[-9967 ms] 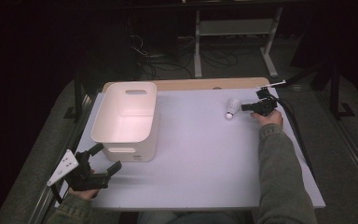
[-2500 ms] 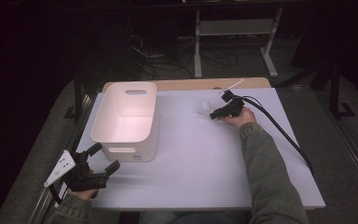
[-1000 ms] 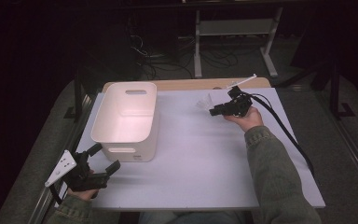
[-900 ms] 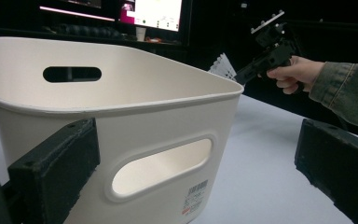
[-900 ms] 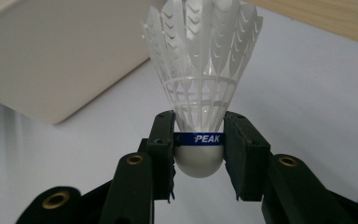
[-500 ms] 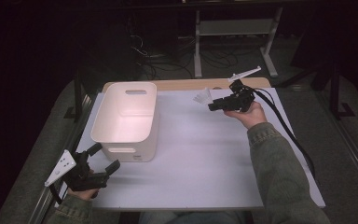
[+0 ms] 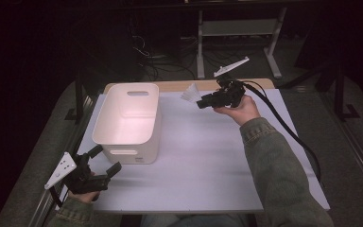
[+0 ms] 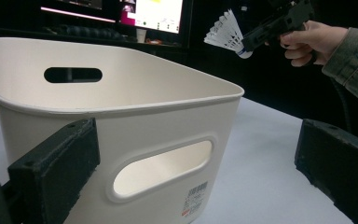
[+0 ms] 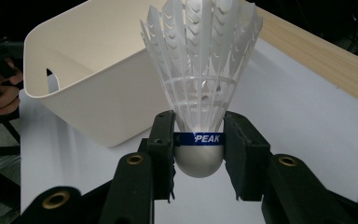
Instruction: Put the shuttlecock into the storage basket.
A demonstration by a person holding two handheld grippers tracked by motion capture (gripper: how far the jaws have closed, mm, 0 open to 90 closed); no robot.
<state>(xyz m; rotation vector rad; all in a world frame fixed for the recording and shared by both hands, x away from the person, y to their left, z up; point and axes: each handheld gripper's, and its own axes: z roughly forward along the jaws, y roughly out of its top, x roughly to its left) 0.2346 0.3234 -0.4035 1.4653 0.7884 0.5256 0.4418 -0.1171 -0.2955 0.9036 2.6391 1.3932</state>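
Observation:
A white feather shuttlecock [image 9: 200, 88] with a blue band marked PEAK is clamped by its cork base between the pads of my right gripper [image 9: 198, 151]. In the high view that right gripper [image 7: 202, 100] is held above the table's far side, right of the white plastic bin [image 7: 127, 120], with the shuttlecock [image 7: 190, 92] pointing left toward it. My left gripper [image 7: 105, 160] rests at the table's near left corner, open, nothing between its jaws, facing the bin's front wall [image 8: 135, 154]. The shuttlecock [image 8: 227, 33] appears above the bin's far right.
The table top [image 7: 208, 161] is a white sheet with a wooden strip [image 7: 184, 85] along the far edge. A black cable [image 7: 288, 132] trails from the right gripper across the table's right side. Dark floor, a metal stand and cables lie beyond the table.
The right hand has lifted the shuttlecock off the table and carried it up and toward the far edge. The left gripper has stayed where it was.

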